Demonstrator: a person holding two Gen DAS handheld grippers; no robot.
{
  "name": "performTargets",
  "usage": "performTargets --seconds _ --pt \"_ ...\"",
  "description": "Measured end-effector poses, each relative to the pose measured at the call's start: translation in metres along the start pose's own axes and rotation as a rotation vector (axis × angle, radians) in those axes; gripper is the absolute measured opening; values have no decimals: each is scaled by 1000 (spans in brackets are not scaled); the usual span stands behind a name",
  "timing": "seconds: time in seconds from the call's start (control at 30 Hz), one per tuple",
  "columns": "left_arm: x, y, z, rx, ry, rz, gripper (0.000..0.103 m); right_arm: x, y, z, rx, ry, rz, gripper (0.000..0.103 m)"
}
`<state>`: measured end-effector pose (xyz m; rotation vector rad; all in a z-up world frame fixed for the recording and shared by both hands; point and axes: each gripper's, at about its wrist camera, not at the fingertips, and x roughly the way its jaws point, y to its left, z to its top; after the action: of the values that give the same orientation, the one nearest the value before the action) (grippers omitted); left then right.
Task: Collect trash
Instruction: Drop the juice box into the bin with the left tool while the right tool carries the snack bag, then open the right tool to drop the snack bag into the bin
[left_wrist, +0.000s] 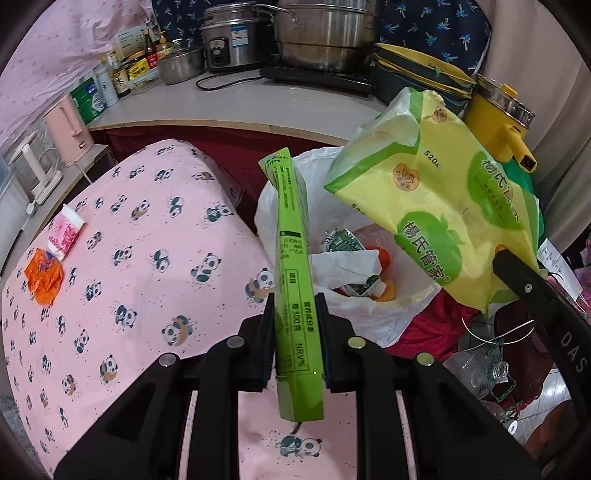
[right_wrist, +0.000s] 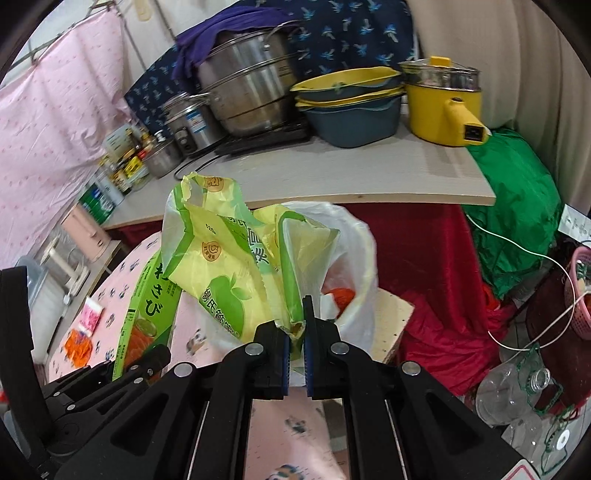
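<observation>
Left gripper (left_wrist: 297, 343) clamps the flat green carton (left_wrist: 295, 280) lengthwise, right gripper (right_wrist: 295, 345) pinches the crumpled yellow-green wrapper (right_wrist: 229, 258), both just short of the open white plastic bag (left_wrist: 373, 317).

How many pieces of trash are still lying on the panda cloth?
2: an orange wrapper near the cloth's left edge, and a pink-and-white packet just beyond it. More may be hidden behind the green box.

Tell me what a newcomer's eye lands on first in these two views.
The flat green box clamped in the left tongs and the yellow-green wrapper pinched in the right tongs, both held over the open white trash bag. Behind, steel pots and a yellow pot crowd the counter.
</observation>
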<state>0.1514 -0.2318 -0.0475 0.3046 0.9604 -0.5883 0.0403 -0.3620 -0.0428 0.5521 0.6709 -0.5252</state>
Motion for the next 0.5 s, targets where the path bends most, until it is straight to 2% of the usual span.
performTargets --seconds 0.23,0.4,0.43,0.5 --pt "31 -14 18 46 29 -84 20 9 -29 10 59 -9 -50 6" --pt "43 -14 31 55 5 -126 21 16 -38 14 81 -7 -72 6" --pt "45 -15 33 60 4 -137 23 17 -40 15 84 -7 -75 6" --pt "47 -16 36 67 0 -134 42 20 -41 17 89 -7 -79 6"
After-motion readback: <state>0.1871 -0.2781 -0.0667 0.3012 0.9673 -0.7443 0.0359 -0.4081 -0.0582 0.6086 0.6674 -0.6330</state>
